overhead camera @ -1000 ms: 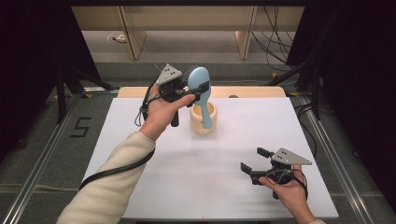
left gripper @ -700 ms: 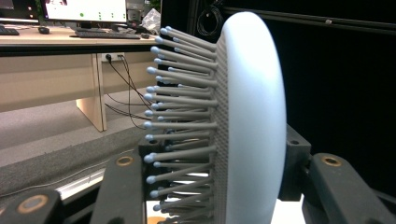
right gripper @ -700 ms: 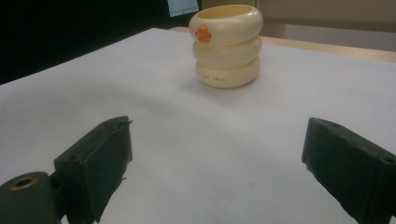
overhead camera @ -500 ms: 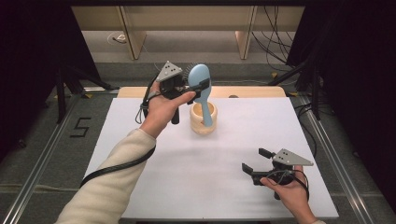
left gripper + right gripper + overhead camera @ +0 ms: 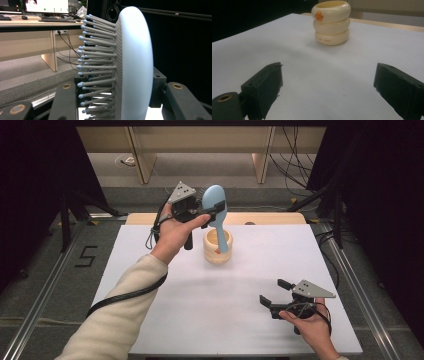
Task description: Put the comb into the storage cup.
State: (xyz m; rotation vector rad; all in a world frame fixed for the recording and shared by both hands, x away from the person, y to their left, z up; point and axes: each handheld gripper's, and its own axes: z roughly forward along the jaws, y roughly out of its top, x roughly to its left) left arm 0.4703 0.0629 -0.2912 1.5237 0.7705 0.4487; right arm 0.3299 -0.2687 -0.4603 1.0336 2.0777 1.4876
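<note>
Cream-coloured and ribbed like three stacked rings, the holder [image 5: 217, 247] stands upright on the white table [image 5: 150, 270] toward the far side, with a small orange mark near its rim. From above I can see the handle end of the pale blue hairbrush [image 5: 215, 205] reaching down into its open mouth, with something small and orange showing inside beside it; whether the handle touches the bottom I cannot tell.

My left gripper [image 5: 212, 212] is raised above the table beside the holder, forearm in a cream knitted sleeve [image 5: 115, 320] stretched forward, wrist cocked so the jaws point across toward the brush. They are clamped on the brush at the base of its head, one jaw on each side, part closed around it. In the left gripper view the head stands on edge between the black jaws: a smooth, rounded matte back on one side, and on the other a finely dotted pad bristling with straight grey pins, each tipped with a small blue ball.

My right gripper [image 5: 272, 292] rests low at the near right of the table, well apart from the holder, held from underneath by my hand. Its blocky black jaws stand wide with nothing but bare tabletop between them.
</note>
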